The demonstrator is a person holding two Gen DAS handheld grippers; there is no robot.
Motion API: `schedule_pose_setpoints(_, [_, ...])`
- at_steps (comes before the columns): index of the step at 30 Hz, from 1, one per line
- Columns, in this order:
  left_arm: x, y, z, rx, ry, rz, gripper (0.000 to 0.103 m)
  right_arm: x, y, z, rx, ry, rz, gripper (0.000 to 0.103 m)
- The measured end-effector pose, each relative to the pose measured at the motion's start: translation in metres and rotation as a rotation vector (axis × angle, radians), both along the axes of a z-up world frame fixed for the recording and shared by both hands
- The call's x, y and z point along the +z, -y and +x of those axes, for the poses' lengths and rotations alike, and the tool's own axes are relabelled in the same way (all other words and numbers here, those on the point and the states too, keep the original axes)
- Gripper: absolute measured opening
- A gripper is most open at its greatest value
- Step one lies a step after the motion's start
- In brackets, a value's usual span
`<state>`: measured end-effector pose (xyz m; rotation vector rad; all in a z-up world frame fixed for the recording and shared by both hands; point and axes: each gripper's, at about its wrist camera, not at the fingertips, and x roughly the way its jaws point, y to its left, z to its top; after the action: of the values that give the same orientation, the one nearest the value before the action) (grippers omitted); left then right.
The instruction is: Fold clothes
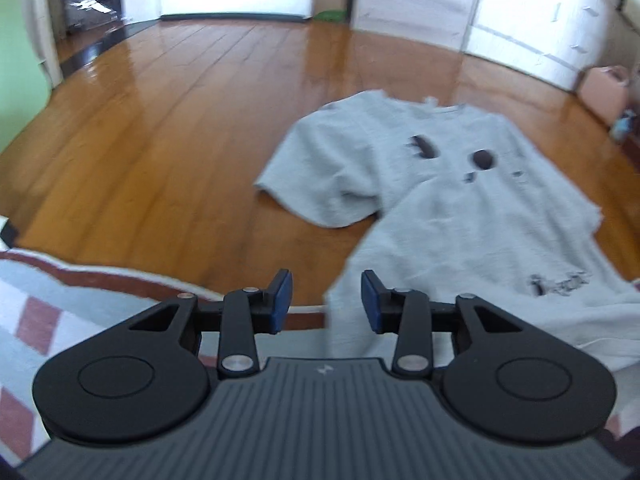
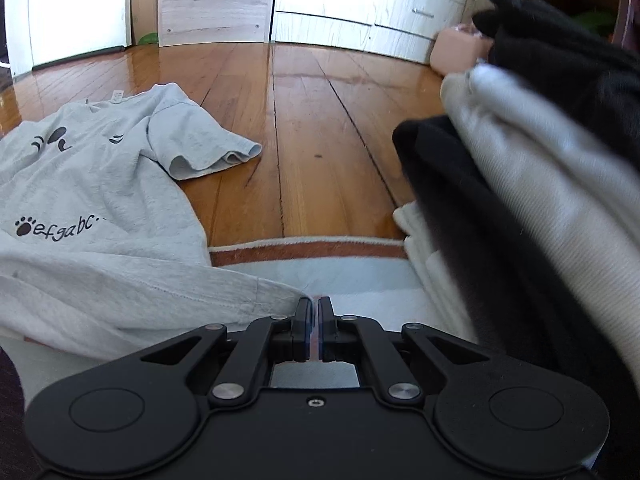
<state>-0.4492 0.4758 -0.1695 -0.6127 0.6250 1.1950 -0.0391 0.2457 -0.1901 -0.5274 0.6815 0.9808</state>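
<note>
A grey T-shirt [image 1: 460, 208] with black paw prints and lettering lies face up on the wooden floor, its lower part draped over a rug's edge. My left gripper [image 1: 326, 300] hovers at the shirt's left hem side, open, with nothing between its blue pads. In the right wrist view the same T-shirt [image 2: 100, 184] fills the left, one sleeve spread on the floor. Its hem corner tapers right up to the fingertips of my right gripper [image 2: 314, 304], which is shut and appears to pinch that corner.
A striped rug [image 1: 60, 292] with a brown border covers the near floor. A stack of folded black and white clothes [image 2: 520, 184] rises close on the right. A pink box [image 2: 456, 54] and white drawers [image 2: 360, 8] stand along the far wall.
</note>
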Motion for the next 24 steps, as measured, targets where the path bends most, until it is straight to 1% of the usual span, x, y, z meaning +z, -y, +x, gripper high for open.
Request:
schedule_pose_setpoints(3, [-0.005, 0.004, 0.018, -0.076, 0.045, -0.029, 0.042, -0.002, 0.005, 0.0, 0.0, -0.016, 0.004, 0.002])
schedule_pose_setpoints(5, [-0.01, 0.004, 0.032, -0.115, 0.05, -0.057, 0.046, -0.004, 0.008, 0.001, 0.005, -0.024, 0.006, 0.002])
schedule_pose_setpoints(7, [-0.017, 0.001, 0.044, -0.132, 0.034, -0.082, 0.05, -0.005, 0.01, 0.002, 0.009, -0.031, 0.005, 0.002])
schedule_pose_setpoints(8, [-0.021, -0.002, 0.048, -0.133, 0.025, -0.097, 0.053, -0.006, 0.01, 0.002, 0.011, -0.033, 0.004, 0.002])
schedule_pose_setpoints(9, [-0.027, -0.007, 0.051, -0.127, 0.014, -0.121, 0.058, -0.007, 0.01, 0.002, 0.012, -0.035, 0.002, 0.002])
schedule_pose_setpoints(11, [-0.048, -0.018, 0.057, -0.08, -0.043, -0.197, 0.061, -0.01, 0.01, 0.002, 0.014, -0.04, -0.003, 0.002])
schedule_pose_setpoints(12, [-0.058, -0.021, 0.059, -0.057, -0.077, -0.226, 0.055, -0.012, 0.009, 0.001, 0.015, -0.045, -0.006, 0.003])
schedule_pose_setpoints(13, [-0.066, -0.018, 0.059, -0.052, -0.107, -0.222, 0.048, -0.014, 0.008, 0.002, 0.016, -0.053, -0.009, 0.003])
schedule_pose_setpoints(14, [-0.07, -0.014, 0.059, -0.055, -0.135, -0.211, 0.024, -0.016, 0.007, 0.001, 0.018, -0.062, -0.012, 0.003])
schedule_pose_setpoints(15, [-0.067, -0.009, 0.061, -0.08, -0.159, -0.185, 0.005, -0.019, 0.006, 0.001, 0.023, -0.07, -0.016, 0.003])
schedule_pose_setpoints(16, [-0.063, -0.005, 0.062, -0.1, -0.189, -0.155, 0.005, -0.021, 0.002, -0.002, 0.04, -0.059, -0.028, 0.002])
schedule_pose_setpoints(17, [-0.055, -0.001, 0.063, -0.104, -0.231, -0.109, 0.005, -0.019, -0.005, -0.008, 0.097, 0.001, -0.056, 0.001])
schedule_pose_setpoints(19, [-0.026, 0.0, 0.06, -0.098, -0.291, 0.028, 0.005, -0.012, -0.019, -0.02, 0.203, 0.114, -0.099, 0.0])
schedule_pose_setpoints(20, [-0.006, -0.003, 0.055, -0.069, -0.304, 0.086, 0.005, 0.009, -0.029, -0.019, 0.231, 0.142, -0.062, 0.0])
schedule_pose_setpoints(21, [0.017, -0.004, 0.047, -0.038, -0.296, 0.144, 0.005, 0.029, -0.039, -0.019, 0.258, 0.171, -0.026, 0.0])
schedule_pose_setpoints(22, [0.049, 0.0, 0.034, -0.001, -0.235, 0.201, 0.005, 0.052, -0.046, -0.018, 0.276, 0.192, 0.027, 0.0])
schedule_pose_setpoints(24, [0.113, 0.013, 0.007, 0.058, -0.119, 0.31, 0.005, 0.125, -0.041, -0.013, 0.237, 0.169, 0.26, 0.0])
